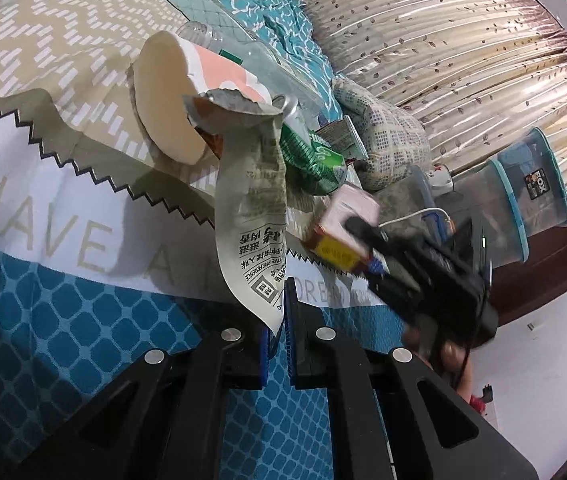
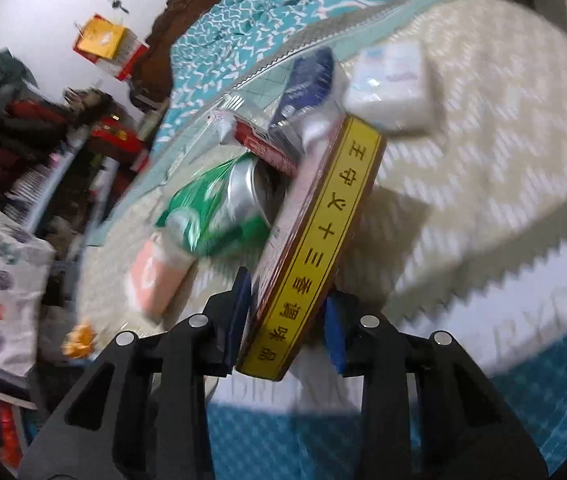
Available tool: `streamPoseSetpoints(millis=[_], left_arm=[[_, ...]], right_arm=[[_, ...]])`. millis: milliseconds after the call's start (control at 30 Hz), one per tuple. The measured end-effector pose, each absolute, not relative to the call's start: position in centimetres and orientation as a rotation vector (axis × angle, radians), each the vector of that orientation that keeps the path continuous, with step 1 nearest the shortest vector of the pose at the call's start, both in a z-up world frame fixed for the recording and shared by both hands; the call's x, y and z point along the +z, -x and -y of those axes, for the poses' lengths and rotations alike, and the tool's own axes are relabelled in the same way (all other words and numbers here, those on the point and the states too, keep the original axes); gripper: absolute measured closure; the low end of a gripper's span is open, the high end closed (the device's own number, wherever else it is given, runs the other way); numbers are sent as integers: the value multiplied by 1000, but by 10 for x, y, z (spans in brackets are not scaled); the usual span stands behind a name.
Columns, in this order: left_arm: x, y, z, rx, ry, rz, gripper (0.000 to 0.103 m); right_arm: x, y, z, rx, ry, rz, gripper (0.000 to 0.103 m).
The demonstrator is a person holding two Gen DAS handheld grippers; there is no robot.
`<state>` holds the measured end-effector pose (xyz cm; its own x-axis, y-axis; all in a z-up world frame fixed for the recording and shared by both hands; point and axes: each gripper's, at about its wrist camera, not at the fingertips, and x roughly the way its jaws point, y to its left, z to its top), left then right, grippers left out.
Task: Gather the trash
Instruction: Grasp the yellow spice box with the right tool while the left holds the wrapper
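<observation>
- Bed (image 1: 43,288): patterned cover carrying the litter heap, beyond both sets of fingers.
- Paper cup (image 1: 171,96): on its side, ahead and left of the left fingers.
- Green can (image 2: 211,208): crushed, just beyond the right fingers, left of the box.
- Box (image 2: 315,248): yellow-edged, pinched between the right gripper (image 2: 287,320) fingers, apparently lifted for collection.
- Wrapper (image 1: 251,216): torn, hanging; its lower corner pinched in the nearly closed left gripper (image 1: 277,320) fingers, likely peeled off the heap.
</observation>
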<state>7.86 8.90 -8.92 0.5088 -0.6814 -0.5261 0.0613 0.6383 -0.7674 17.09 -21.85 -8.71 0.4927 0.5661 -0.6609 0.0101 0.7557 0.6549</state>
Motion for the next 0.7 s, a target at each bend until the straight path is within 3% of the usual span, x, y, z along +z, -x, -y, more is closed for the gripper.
streamPoseSetpoints(millis=[700], left_arm=[[-87, -72, -85, -480, 728, -937, 97]], right_arm=[[-104, -107, 257, 426, -753, -989, 65]])
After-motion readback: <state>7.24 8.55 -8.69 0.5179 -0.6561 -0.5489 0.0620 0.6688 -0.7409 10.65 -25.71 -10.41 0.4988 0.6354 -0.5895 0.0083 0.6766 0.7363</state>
